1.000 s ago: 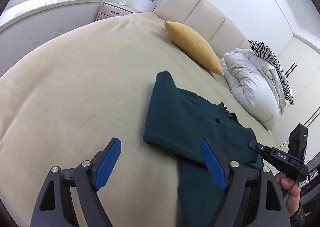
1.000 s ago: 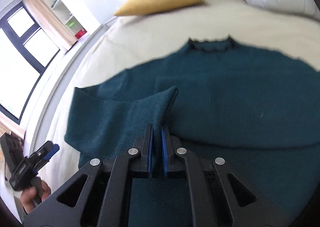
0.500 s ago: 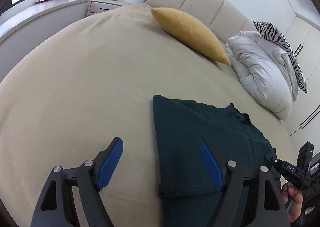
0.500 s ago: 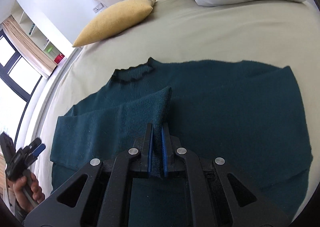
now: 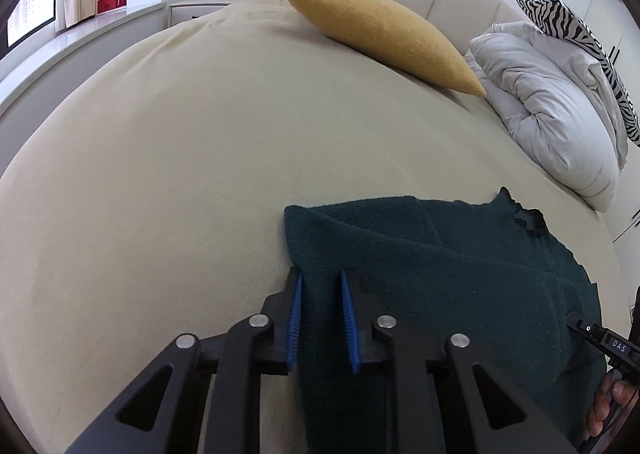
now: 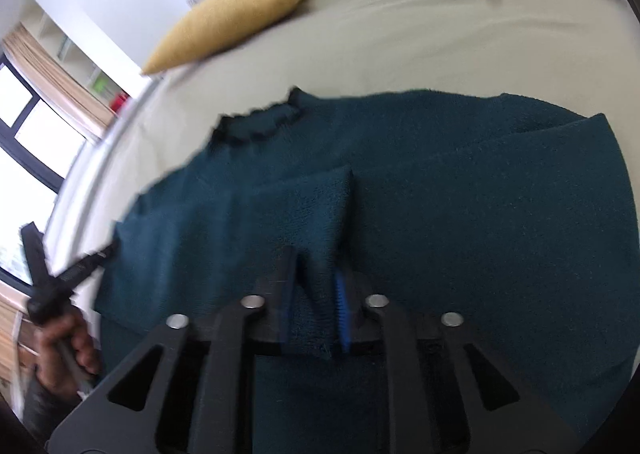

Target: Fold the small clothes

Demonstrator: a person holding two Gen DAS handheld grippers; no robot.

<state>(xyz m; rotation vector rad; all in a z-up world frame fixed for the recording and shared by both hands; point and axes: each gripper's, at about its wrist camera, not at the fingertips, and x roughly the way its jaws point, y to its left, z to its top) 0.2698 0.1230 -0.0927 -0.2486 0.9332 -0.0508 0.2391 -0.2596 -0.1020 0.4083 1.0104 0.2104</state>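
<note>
Both tools part-closed over sweater (image 5: 440,274); right tool (image 6: 316,286) blurred, grip unclear.

bed (image 5: 180,174) | on it: sweater (image 5: 460,274), yellow pillow (image 5: 384,38), white duvet (image 5: 552,114)

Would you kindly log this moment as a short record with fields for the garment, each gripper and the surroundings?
garment: dark green sweater, lying on the bed, one sleeve folded across the body
left gripper: jaws narrowed around the sweater's edge, a gap showing
right gripper: jaws partly apart, sleeve cuff between them; view blurred
surroundings: yellow pillow, white duvet, zebra-print pillow near the headboard
</note>
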